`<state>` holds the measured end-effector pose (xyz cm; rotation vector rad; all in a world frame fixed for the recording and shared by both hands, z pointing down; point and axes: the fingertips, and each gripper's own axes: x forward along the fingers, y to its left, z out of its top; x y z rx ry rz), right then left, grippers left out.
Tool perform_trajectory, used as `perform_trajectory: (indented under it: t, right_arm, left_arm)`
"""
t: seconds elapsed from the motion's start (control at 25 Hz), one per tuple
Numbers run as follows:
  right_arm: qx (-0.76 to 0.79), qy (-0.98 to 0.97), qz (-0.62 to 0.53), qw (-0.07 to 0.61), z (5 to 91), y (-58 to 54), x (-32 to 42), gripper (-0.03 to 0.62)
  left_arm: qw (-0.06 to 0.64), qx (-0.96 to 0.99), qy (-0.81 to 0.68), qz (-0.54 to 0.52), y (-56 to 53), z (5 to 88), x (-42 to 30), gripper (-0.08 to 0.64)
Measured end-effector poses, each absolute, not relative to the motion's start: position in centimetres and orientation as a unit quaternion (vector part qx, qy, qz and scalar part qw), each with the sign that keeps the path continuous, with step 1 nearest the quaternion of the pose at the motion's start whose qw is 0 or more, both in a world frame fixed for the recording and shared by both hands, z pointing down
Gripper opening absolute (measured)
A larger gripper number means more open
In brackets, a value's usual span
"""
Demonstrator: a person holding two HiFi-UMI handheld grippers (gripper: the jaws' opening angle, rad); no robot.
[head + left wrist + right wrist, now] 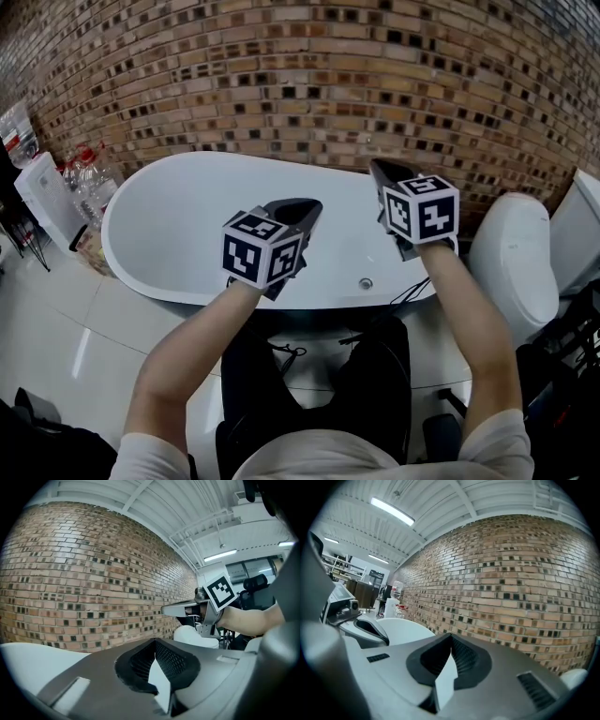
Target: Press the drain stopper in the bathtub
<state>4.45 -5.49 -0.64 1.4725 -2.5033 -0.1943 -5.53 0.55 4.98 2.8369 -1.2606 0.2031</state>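
A white oval bathtub [178, 202] stands against the brick wall. Its small round metal drain stopper [366, 283] shows at the tub's near right side. My left gripper [302, 212] hovers over the middle of the tub, left of and above the stopper, jaws shut on nothing. My right gripper [379, 170] is held higher over the tub's right end, also shut and empty. In the left gripper view my left gripper [154, 641] points at the wall, with the right gripper [185, 609] beyond it. In the right gripper view my right gripper [450, 635] faces the bricks; the stopper is hidden in both gripper views.
A white toilet [511, 253] stands close to the tub's right end. Plastic bottles [89, 178] and a white box [42, 192] crowd the floor at the tub's left end. The brick wall [309, 84] runs right behind the tub. The person's legs are against the near rim.
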Motion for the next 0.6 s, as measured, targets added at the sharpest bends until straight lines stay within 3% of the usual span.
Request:
perform_trajectory:
  t: [0.6]
  right_arm:
    - [0.521,-0.836,-0.028,0.169,5.6,-13.0,7.6,0.015]
  left_arm:
    - [0.063,0.913,-0.394,0.089,-5.7,10.3,-3.8,0.008]
